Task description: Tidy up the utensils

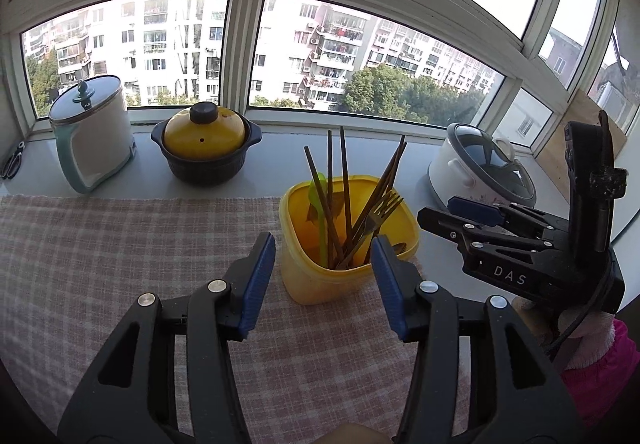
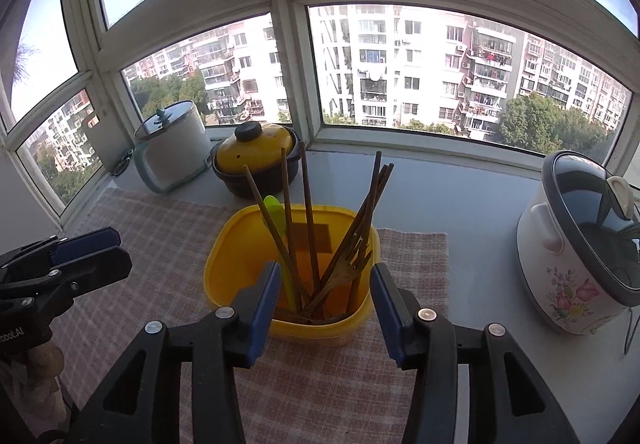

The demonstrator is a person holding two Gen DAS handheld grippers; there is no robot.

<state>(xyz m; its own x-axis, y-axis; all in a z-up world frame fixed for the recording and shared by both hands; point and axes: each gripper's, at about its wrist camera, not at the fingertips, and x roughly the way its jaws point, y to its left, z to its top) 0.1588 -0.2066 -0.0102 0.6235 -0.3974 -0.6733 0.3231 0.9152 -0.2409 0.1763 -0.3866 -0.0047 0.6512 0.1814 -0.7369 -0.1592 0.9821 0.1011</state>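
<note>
A: Windows wrap the corner behind a grey sill, and a checked cloth (image 1: 100, 244) covers the near part of the counter. On it we find the yellow container (image 2: 224, 264), which holds the task's utensils upright: wooden chopsticks (image 2: 308, 212), a wooden fork (image 2: 348, 264) and a green utensil (image 2: 276, 210) whose type we cannot tell.

B: Confirm gripper states.

A: We see the left gripper (image 1: 324, 280) with jaws apart and nothing between the pads. The right gripper (image 2: 325, 296) also stands apart and empty. Both hang just in front of the container, clear of its wall.

B: Hazards, largest first.

A: We judge the container itself the main risk: it looks light, and the tall sticks lean outward, so a jaw catching its rim could tip it and scatter everything. Next, the two grippers sit close together, so a simultaneous reach could make them collide. Last, a single chopstick is thin and may twist out of a loose pinch.

B: View differences?

A: Our left wrist view shows scissors (image 1: 14, 160) at the far left sill and a wooden board (image 1: 576, 148) at the right. Our right wrist view looks deeper into the container and shows the floral print on the rice cooker (image 2: 576, 264).
</note>
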